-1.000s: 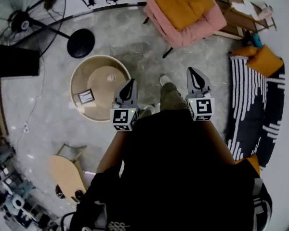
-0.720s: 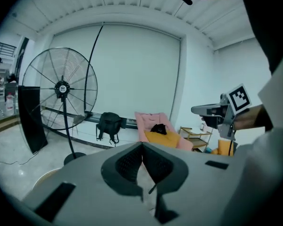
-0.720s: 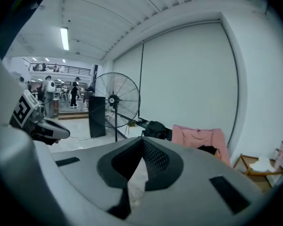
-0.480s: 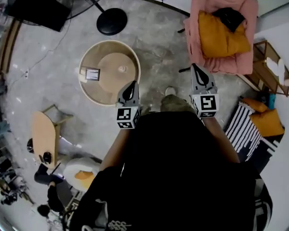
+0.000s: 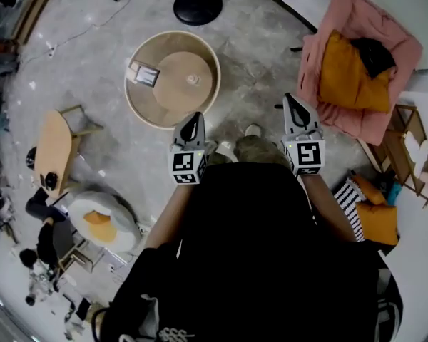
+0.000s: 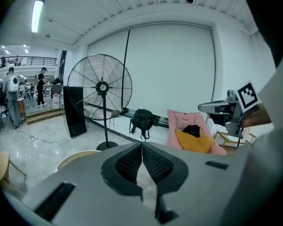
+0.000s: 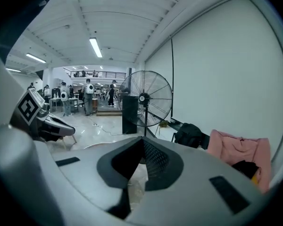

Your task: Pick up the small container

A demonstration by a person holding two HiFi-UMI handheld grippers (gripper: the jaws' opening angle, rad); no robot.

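Both sets of jaws are clenched shut with nothing between them, left gripper (image 5: 193, 120) and right gripper (image 5: 291, 102) held out over the floor. The small container (image 5: 193, 80) sits mid-top on the round table (image 5: 139, 109), ahead of the left gripper and apart from it.

Ahead of you a round table (image 5: 138, 107) carries a framed picture (image 5: 144, 74) near its left rim. A pink armchair (image 5: 399, 48) at your right holds an orange cushion (image 5: 346, 77). A standing fan's base (image 5: 197, 6) sits beyond the table.
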